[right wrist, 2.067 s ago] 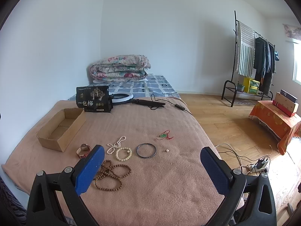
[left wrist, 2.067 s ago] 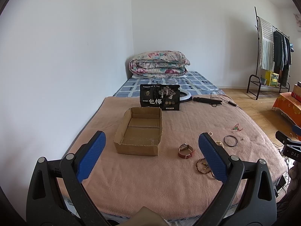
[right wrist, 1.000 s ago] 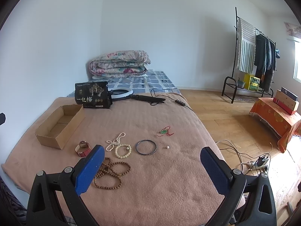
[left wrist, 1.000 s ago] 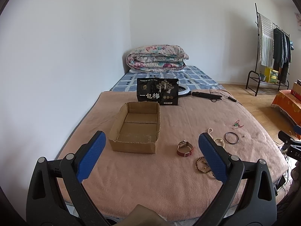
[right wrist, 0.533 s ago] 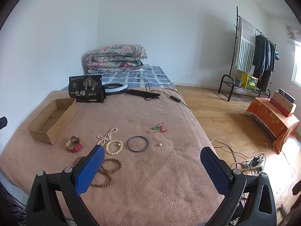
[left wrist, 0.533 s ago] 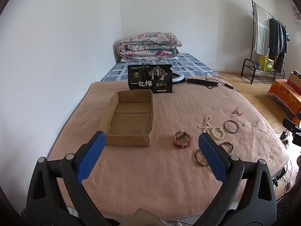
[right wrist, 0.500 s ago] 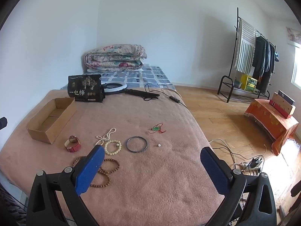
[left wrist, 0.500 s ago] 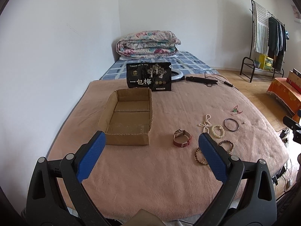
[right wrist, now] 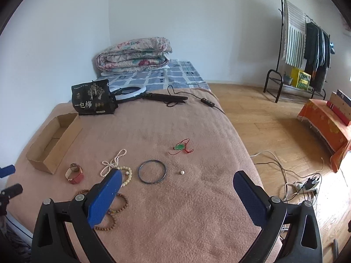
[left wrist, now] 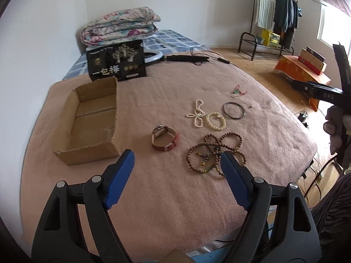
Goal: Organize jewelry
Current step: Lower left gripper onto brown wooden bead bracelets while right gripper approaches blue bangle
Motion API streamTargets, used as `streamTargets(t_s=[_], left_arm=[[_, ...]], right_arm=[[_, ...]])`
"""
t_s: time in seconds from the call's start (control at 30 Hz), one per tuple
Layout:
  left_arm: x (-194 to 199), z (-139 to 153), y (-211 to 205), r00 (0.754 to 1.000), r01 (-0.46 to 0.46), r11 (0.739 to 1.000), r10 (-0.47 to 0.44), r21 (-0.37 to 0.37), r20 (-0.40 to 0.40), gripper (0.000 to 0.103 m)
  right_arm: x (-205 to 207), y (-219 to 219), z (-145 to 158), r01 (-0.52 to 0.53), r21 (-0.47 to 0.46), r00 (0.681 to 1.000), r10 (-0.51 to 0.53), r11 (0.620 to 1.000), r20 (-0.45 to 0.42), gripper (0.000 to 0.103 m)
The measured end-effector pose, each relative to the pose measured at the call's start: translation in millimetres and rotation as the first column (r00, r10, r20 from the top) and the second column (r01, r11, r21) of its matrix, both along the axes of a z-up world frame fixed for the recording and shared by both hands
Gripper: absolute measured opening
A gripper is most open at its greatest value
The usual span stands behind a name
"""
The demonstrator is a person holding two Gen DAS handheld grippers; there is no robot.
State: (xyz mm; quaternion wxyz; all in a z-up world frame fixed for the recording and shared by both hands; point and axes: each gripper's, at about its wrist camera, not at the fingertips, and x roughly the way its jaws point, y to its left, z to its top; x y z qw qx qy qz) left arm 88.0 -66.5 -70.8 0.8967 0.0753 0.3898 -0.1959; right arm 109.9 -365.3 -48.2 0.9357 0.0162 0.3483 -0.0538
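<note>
Left wrist view: left gripper (left wrist: 176, 161), fingers spread (just narrowing, nothing between); red-strapped wristwatch (left wrist: 164, 138) just beyond them, brown wooden bead strings (left wrist: 214, 150) by the right finger, open cardboard box (left wrist: 91, 119) far left.
Right wrist view: right gripper (right wrist: 175, 180), fingers spread wide and empty; thin dark bangle (right wrist: 152, 171) and small white pearl (right wrist: 181, 172) just beyond them on the pink bed blanket (right wrist: 175, 219).

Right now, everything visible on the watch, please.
The watch has a red-brown, leather-looking strap fastened into a loop and a pale rectangular face in a metal-looking case. It lies on its side on the pink blanket, between the cardboard box and the brown bead strands, touching neither. No gripper touches it.
</note>
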Motion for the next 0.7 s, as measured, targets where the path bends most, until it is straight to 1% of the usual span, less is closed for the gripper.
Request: streamTargets(t_s=[0.03,0.13,0.3,0.37,0.43,0.5,0.57,0.7], left_arm=[[2.7,-2.6,-4.7,1.000,0.015,1.000,-0.015,0.001,-0.004,0.082],[12.6,-13.1,-18.4,0.998,0.051,0.999,-0.050,0.012,-0.031,0.071],[31.3,-31.7,-34.7,0.989,0.101,0.995,-0.103,-0.026,-0.108,0.067],[37.3,-40.2,-42.8,0.984,0.120,0.992,-0.124,-0.036,-0.127,0.061],[43.2,-48.0,-48.3,0.979,0.131,0.990,-0.137,-0.044,-0.152,0.057],[46.3,-54.0,-53.0,0.974,0.143,0.988,-0.151,-0.057,-0.170,0.057],[52.0,-60.5,-56.3,0.970,0.143,0.988,-0.153,-0.064,-0.191,0.056],[60.4,-73.2,-65.9,0.960,0.148,0.986,-0.163,-0.080,-0.227,0.056]], right_arm=[[7.0,-2.0,-2.9,-0.004,0.009,1.000,0.004,1.000,-0.016,0.100],[23.0,-0.4,-10.4,-0.029,0.014,0.998,0.030,0.999,-0.049,0.099],[53.8,10.9,-27.3,-0.100,0.020,0.989,0.102,0.995,-0.109,0.096],[67.9,13.4,-37.5,-0.120,0.039,0.982,0.124,0.992,-0.143,0.095],[81.0,13.8,-49.1,-0.127,0.060,0.975,0.135,0.990,-0.178,0.089],[92.1,12.1,-61.0,-0.124,0.084,0.968,0.139,0.989,-0.208,0.083],[101.2,10.9,-72.2,-0.134,0.119,0.959,0.158,0.984,-0.233,0.082],[116.4,11.9,-92.3,-0.140,0.123,0.945,0.170,0.982,-0.280,0.083]])
